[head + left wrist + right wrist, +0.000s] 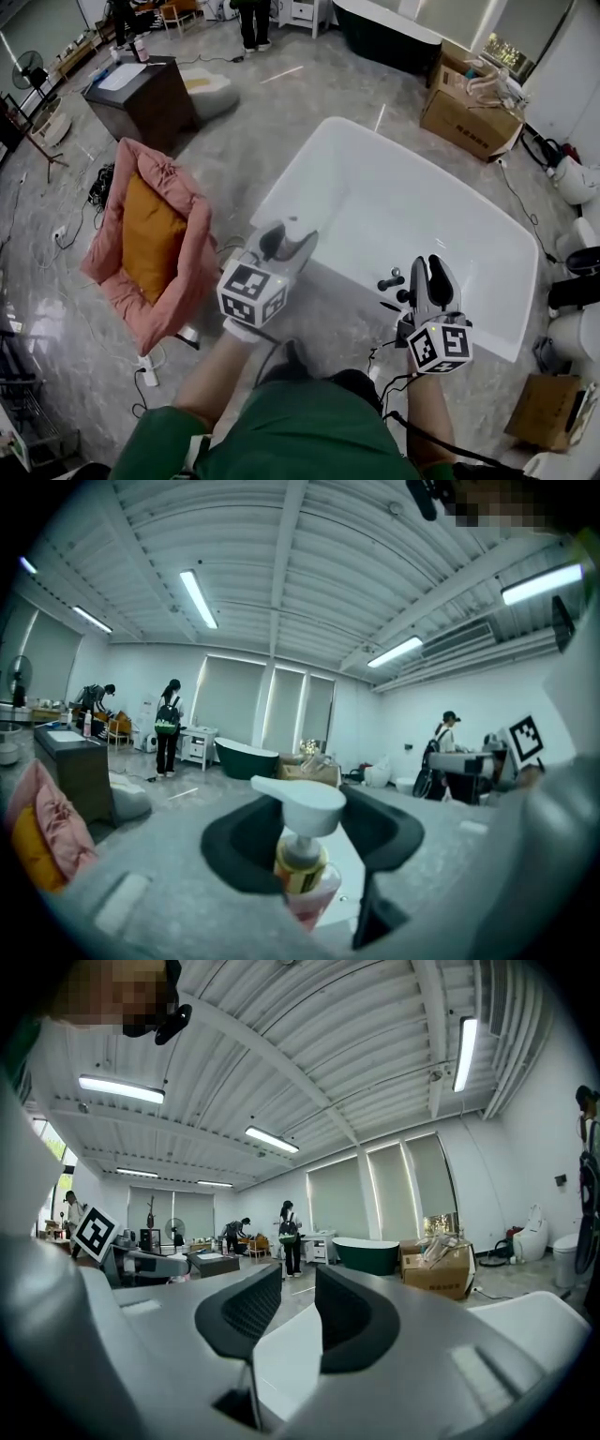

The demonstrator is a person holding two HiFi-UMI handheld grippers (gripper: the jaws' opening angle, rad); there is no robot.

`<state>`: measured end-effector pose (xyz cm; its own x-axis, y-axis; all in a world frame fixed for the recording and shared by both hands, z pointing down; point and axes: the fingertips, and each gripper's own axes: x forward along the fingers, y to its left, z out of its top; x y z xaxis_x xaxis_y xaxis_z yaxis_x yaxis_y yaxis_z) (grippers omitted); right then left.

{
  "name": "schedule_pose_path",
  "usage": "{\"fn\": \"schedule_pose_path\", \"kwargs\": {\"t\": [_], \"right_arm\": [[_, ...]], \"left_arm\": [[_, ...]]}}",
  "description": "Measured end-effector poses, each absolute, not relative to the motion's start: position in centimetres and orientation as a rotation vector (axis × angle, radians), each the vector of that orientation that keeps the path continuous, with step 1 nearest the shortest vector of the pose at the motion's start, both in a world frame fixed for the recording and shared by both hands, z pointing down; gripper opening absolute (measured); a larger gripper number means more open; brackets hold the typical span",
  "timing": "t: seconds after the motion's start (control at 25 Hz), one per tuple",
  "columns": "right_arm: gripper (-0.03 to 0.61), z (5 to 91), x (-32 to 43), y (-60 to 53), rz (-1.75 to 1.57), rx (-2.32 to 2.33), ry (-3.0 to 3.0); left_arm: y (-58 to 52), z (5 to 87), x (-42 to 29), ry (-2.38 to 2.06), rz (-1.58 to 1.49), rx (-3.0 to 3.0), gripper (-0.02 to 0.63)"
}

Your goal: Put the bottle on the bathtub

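A pump bottle [305, 878] with a white pump head, a gold collar and a clear pinkish body stands upright between the jaws of my left gripper [309, 832], which is shut on it. In the head view the left gripper [286, 239] hovers over the near left rim of the white bathtub [403, 211], and it hides most of the bottle. My right gripper [429, 272] is over the tub's near rim further right. Its jaws [298, 1312] stand a narrow gap apart with nothing between them.
A pink padded seat with an orange cushion [150, 244] leans left of the tub. A dark cabinet [141, 98] stands at the back left, cardboard boxes [469, 112] and a dark green tub [384, 33] behind. Cables and a power strip [148, 367] lie on the floor. A person stands far back.
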<state>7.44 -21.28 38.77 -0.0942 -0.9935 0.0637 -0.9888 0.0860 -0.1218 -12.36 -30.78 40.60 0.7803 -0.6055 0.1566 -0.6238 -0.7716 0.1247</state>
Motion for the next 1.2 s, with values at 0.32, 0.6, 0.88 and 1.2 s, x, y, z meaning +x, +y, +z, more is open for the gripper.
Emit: {"fn": "schedule_pose_path", "kwargs": {"t": [0.32, 0.6, 0.88, 1.2], "right_arm": [[0.095, 41.9, 9.9, -25.4, -0.258, -2.132, 2.283], [0.095, 44.3, 14.9, -28.0, -0.318, -2.063, 2.298], [0.095, 47.2, 18.3, -29.3, -0.357, -2.034, 2.311], [0.095, 49.6, 20.5, -29.9, -0.433, -2.055, 2.313]], "left_arm": [[-34.6, 44.2, -8.4, -0.905, 0.232, 2.79, 0.188], [-36.1, 46.7, -2.5, -0.889, 0.299, 2.769, 0.188], [-37.2, 50.3, 1.6, -0.857, 0.351, 2.746, 0.189], [-38.5, 54.8, 4.5, -0.811, 0.447, 2.718, 0.189]]}}
